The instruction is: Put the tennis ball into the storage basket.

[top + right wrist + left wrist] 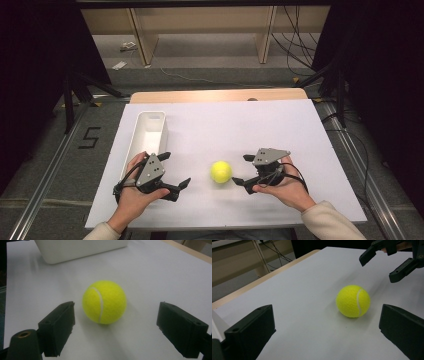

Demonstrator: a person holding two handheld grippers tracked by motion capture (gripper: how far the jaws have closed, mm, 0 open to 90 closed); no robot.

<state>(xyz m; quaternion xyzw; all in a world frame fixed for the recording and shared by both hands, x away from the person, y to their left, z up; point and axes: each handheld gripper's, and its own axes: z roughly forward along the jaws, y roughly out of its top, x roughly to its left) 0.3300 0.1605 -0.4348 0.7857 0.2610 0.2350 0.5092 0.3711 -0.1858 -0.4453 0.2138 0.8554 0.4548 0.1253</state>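
Note:
A yellow tennis ball (221, 171) rests on the white table top (280, 130), between my two grippers. My left gripper (175, 170) is held to the ball's left, open, its jaws pointing at the ball with a gap between them and it. In the left gripper view the ball (353, 301) lies just ahead of the wide-apart jaws. My right gripper (242, 169) is close on the ball's right, also open. In the right gripper view the ball (104, 302) sits just ahead of the space between its jaws, touching neither.
A long white bin (150, 132) stands on the table's left side, behind the left hand, and its wall (80, 248) appears beyond the ball. A wooden strip (215, 95) edges the far side of the table. Black stands and cables flank it.

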